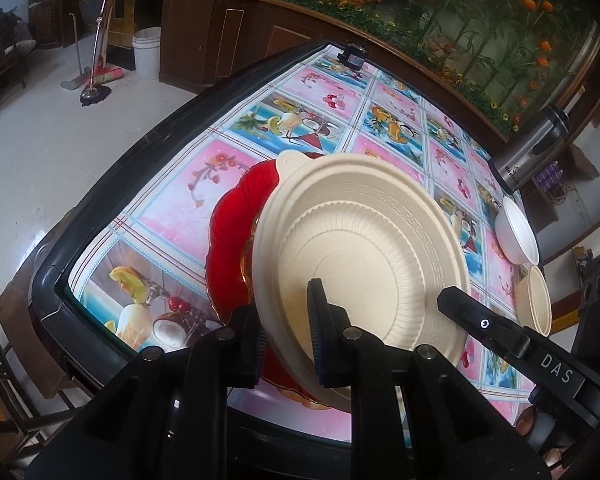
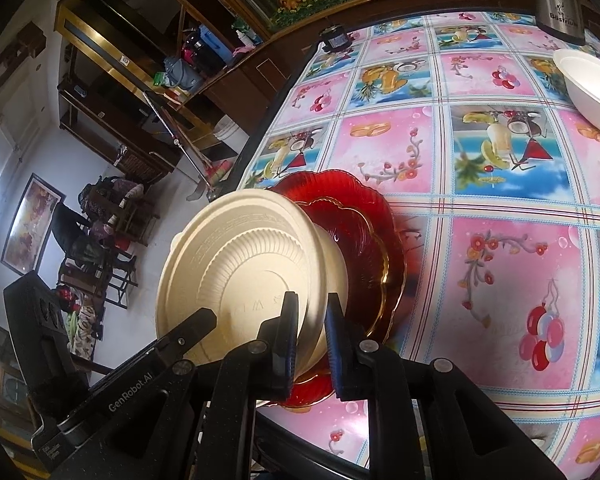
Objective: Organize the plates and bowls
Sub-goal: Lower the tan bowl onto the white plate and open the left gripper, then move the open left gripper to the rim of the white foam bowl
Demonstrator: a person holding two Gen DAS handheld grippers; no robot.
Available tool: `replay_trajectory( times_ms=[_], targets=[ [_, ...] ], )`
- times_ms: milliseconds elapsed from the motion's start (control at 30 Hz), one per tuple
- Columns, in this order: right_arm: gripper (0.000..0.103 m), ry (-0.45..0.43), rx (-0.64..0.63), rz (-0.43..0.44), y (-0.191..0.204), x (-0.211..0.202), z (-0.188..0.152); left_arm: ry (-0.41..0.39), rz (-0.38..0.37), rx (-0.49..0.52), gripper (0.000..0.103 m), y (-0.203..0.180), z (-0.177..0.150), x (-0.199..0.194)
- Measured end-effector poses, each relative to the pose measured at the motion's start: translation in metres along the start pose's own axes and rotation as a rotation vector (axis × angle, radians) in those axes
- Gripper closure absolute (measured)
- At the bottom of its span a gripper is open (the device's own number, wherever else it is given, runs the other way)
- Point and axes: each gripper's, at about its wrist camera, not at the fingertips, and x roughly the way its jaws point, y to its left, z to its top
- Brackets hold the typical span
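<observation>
A wide worktop (image 2: 496, 208) covered with a glossy pink-and-blue fruit-patterned cloth and edged by a dark rim is seen in both wrist views. Near its front-left corner a scalloped red glass plate (image 2: 364, 236) with a thin gold line lies flat on the cloth. Over it, a round cream moulded-fibre plate (image 1: 360, 248) with a ribbed inner ring and a small tab on its rim is held tilted, its near edge raised and its underside just above or touching the red glass; which cannot be told. The left gripper (image 1: 288, 336) is clenched on the near edge of the cream plate, one finger above it and one beneath. The right gripper (image 2: 312, 344) is likewise clamped on that plate's rim from the other side, the rim pinched between its blue-lined jaws. Well apart, toward the far right edge, a white round bowl (image 2: 588, 88) stands upright, with a brushed-steel kettle (image 2: 560, 0) behind it. In the left view a smaller cream fibre bowl (image 1: 538, 300) sits just beside the white one.
</observation>
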Motion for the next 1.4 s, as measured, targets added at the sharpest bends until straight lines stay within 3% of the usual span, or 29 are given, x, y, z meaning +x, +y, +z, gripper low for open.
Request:
replay_trajectory(
  times_ms=[67,133,167,400,500,600,700,933,1200,1400],
  targets=[
    [0.087,-0.002,0.003,0.001,-0.001,-0.001,0.000,0.005,-0.002,-0.007,0.070,0.000,0.000,-0.001],
    [0.086,-0.005,0.008,0.008,-0.001,-0.002,0.001,-0.020,-0.006,-0.027,0.044,0.002,0.001,-0.006],
    [0.083,-0.009,0.014,0.016,-0.002,-0.003,0.001,-0.037,-0.007,-0.033,0.042,0.002,0.001,-0.009],
    [0.053,-0.033,0.051,0.066,-0.006,-0.011,0.003,-0.118,0.001,-0.062,0.040,0.002,0.008,-0.026],
    [0.048,-0.039,0.069,0.088,-0.010,-0.016,0.003,-0.139,-0.009,-0.068,0.040,-0.003,0.011,-0.031],
    [0.045,-0.054,0.089,0.115,-0.016,-0.025,0.003,-0.157,-0.027,-0.063,0.030,-0.013,0.014,-0.036],
    [0.040,-0.085,0.107,0.128,-0.026,-0.038,0.003,-0.177,-0.049,-0.012,0.029,-0.040,0.017,-0.040],
    [0.025,-0.155,0.201,0.132,-0.077,-0.079,0.007,-0.118,-0.138,0.133,0.025,-0.117,0.019,-0.028],
    [0.001,-0.300,0.337,0.092,-0.158,-0.150,0.015,0.013,-0.215,0.202,0.025,-0.201,0.013,0.017],
    [0.000,-0.380,0.369,0.032,-0.204,-0.194,0.032,0.074,-0.235,0.186,0.025,-0.246,0.013,0.057]
  ],
)
